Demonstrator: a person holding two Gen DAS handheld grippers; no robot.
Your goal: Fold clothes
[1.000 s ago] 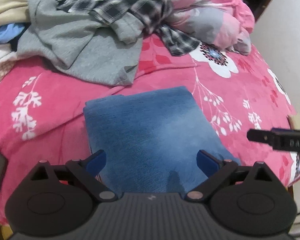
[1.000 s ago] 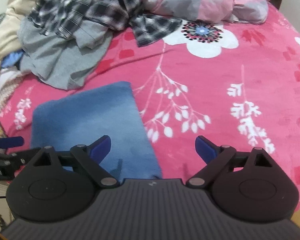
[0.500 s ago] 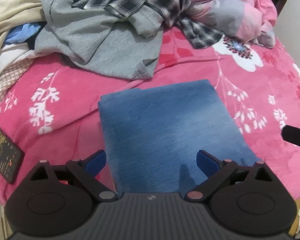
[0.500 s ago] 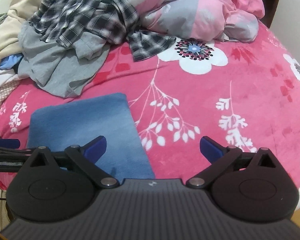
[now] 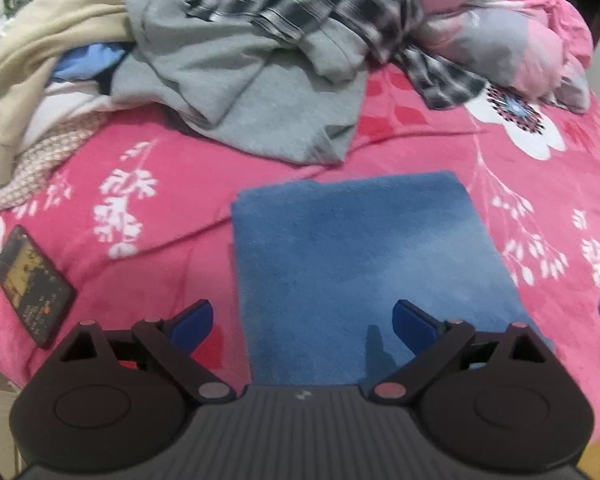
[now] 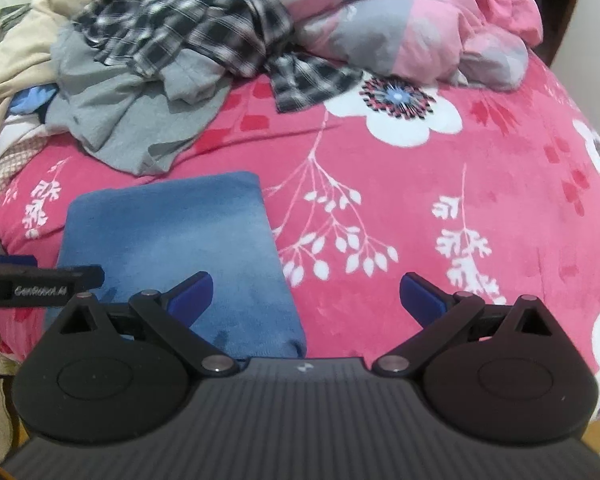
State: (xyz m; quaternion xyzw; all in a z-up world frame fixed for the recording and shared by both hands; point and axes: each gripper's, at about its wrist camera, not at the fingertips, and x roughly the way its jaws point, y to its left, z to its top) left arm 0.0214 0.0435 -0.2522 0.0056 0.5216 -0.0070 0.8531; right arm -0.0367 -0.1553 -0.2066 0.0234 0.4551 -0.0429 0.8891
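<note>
- Left gripper (image 5: 303, 316): jaws spread wide, nothing between the blue pads; held above the near end of the folded blue cloth.
- Right gripper (image 6: 305, 294): jaws spread wide, empty; its left pad is over the cloth's right edge, its right pad over bare bedspread.
- Folded blue cloth (image 5: 356, 252): flat rectangle near the front edge of the pink floral bedspread (image 6: 420, 200), clear of the clothes heap.
- Grey garment (image 5: 240, 92): crumpled behind the blue cloth, just apart from it.
- Black-and-white plaid shirt (image 6: 188, 28): lying over the grey garment.
- Beige garment (image 5: 40, 52): far left of the heap.
- Dark phone (image 5: 34, 286): on the bedspread, left of the blue cloth.
</note>
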